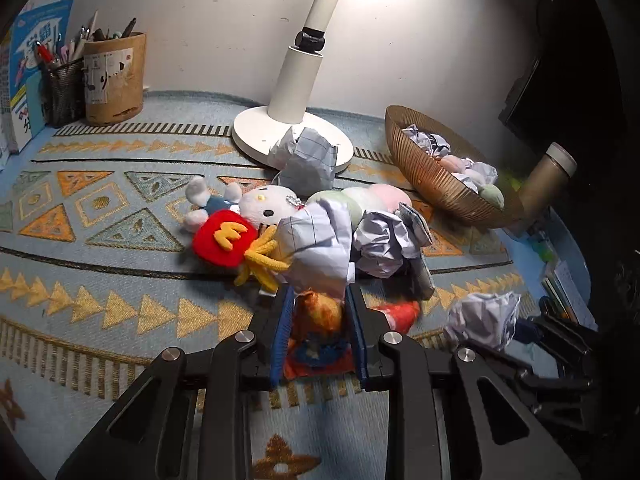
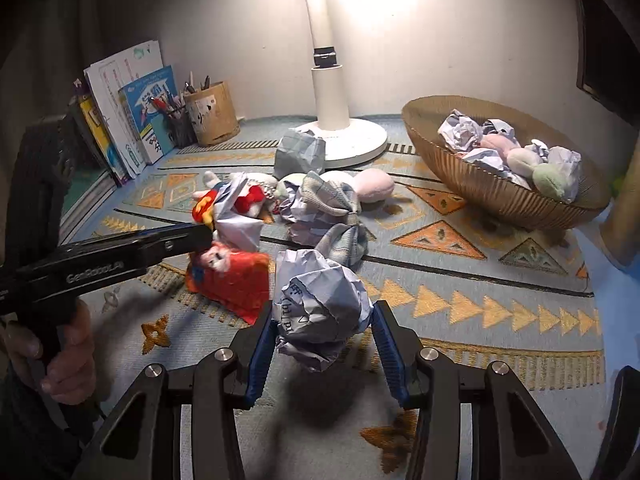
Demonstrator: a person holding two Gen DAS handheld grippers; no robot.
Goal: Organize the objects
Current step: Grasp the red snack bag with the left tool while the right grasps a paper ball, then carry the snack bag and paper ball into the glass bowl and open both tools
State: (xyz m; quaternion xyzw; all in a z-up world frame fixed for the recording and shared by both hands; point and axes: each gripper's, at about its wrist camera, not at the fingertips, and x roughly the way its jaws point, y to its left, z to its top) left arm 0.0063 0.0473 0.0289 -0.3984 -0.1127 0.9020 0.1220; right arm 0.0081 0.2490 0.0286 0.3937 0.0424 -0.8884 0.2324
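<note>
Two pairs of tongs work a cluttered worktop (image 1: 100,312) covered in a patterned blue cloth, each already loaded. Nearest, the right tongs (image 2: 322,344) pinch a crumpled paper ball (image 2: 320,304) between their blue pads, the ball apparently lifted just clear of the cloth, while the left tongs (image 1: 318,332) are pressed onto an orange-red plush toy (image 1: 320,320) at the near edge of the pile. Just beyond lies the unsorted heap: a white cat plush with a red fries pouch (image 1: 236,220), more paper wads (image 1: 384,240), a plaid bow (image 2: 332,200) and a pastel caterpillar plush (image 1: 368,200). Farther right stands the ribbed golden basket (image 2: 472,184), already holding paper balls and pastel plush pieces; a white lamp base (image 2: 360,140) and pen holders (image 1: 114,80) line the far wall. The pickup step looks done; the next move likely calls for carrying both loads far right over the basket rim and releasing, keeping clear of the lamp.
</note>
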